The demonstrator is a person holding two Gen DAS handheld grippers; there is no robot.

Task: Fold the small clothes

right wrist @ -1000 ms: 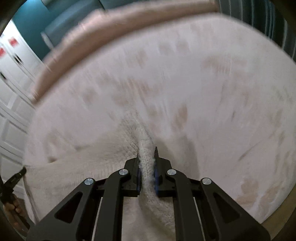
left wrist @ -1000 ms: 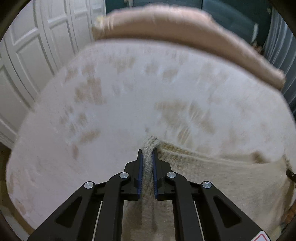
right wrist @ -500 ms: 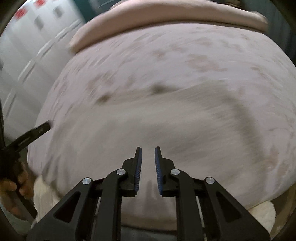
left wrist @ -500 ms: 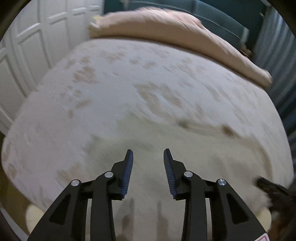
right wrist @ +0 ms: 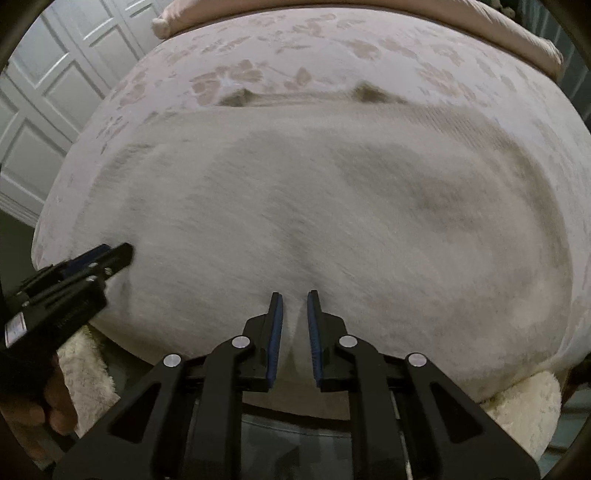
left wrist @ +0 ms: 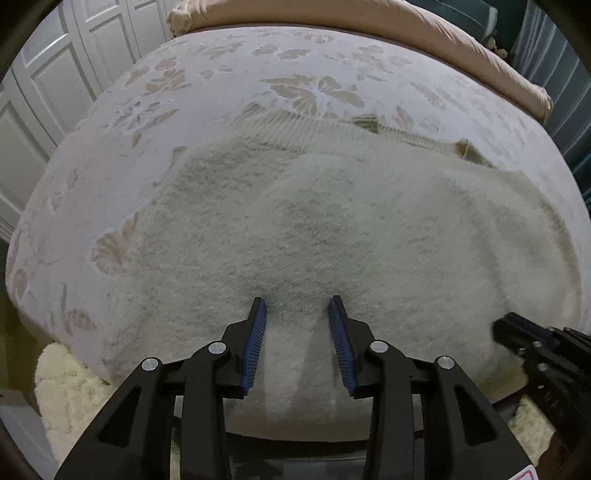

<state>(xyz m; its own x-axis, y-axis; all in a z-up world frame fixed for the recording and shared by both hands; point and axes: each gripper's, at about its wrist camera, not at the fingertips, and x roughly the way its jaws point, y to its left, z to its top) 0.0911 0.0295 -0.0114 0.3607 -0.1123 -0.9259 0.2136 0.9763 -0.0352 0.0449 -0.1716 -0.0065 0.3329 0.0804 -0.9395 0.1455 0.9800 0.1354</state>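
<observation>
A cream fuzzy sweater [left wrist: 332, 221] [right wrist: 314, 203] lies spread flat on the flowered bed cover [left wrist: 184, 74] [right wrist: 258, 44], its ribbed hem [left wrist: 314, 125] at the far side. My left gripper [left wrist: 297, 301] hovers over the sweater's near edge. Its jaws are opening and nothing is between them. In the right wrist view the left gripper [right wrist: 118, 254] shows at the left. My right gripper [right wrist: 294, 295] points down at the near edge too, its fingers a narrow gap apart and empty. In the left wrist view the right gripper [left wrist: 517, 332] appears at the right.
A tan rolled duvet [left wrist: 406, 29] lies across the far end of the bed. White panelled doors [left wrist: 55, 74] stand to the left. A fluffy cream rug [left wrist: 62, 387] [right wrist: 524, 406] lies on the floor by the bed's near corners. A hand [right wrist: 48, 406] holds the left gripper.
Both grippers were shut on a pinched edge of the sweater. They have let it go and drawn back to the bed's near side, and the sweater now lies flat.
</observation>
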